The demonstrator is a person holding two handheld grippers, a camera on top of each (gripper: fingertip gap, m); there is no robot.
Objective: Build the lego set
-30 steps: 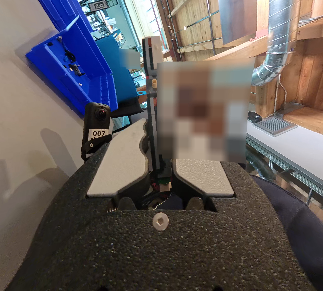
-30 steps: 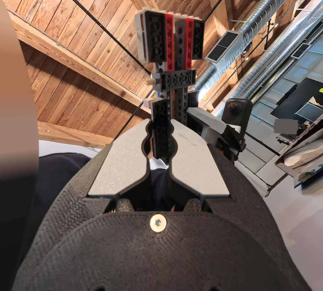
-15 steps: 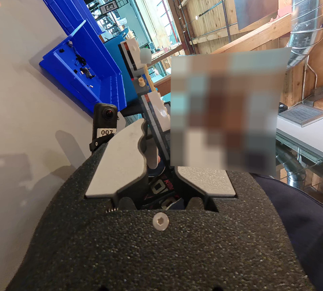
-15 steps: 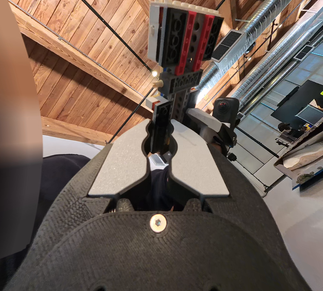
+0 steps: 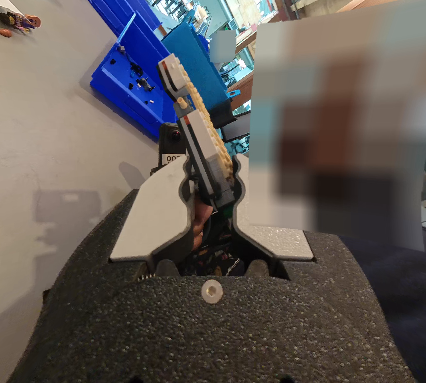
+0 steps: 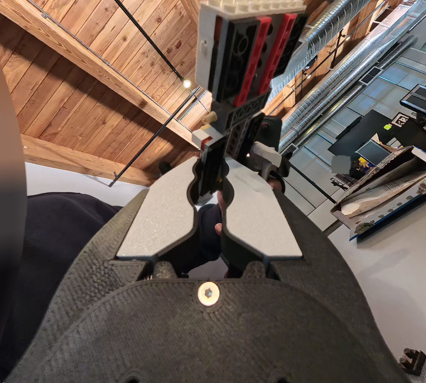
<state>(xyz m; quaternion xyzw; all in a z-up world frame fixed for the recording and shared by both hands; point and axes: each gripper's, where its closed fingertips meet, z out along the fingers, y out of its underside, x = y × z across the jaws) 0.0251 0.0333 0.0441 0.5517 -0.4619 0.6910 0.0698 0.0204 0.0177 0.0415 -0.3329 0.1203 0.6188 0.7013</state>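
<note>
Standing spread, the left gripper (image 5: 211, 178) brackets the lower end of a long toy-brick assembly (image 5: 200, 141). Its tan studs lie against the right finger (image 5: 242, 178), while a dark gap shows at the left one. The assembly's long axis leans up and left, toward the blue bins (image 5: 138, 86). The right gripper (image 6: 211, 178) pinches the black foot of the assembly, held aloft, with its wide white-studded head pointing away along the fingers.

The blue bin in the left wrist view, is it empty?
No, the open blue bin on the white surface has several small dark and white pieces scattered across its floor.
</note>
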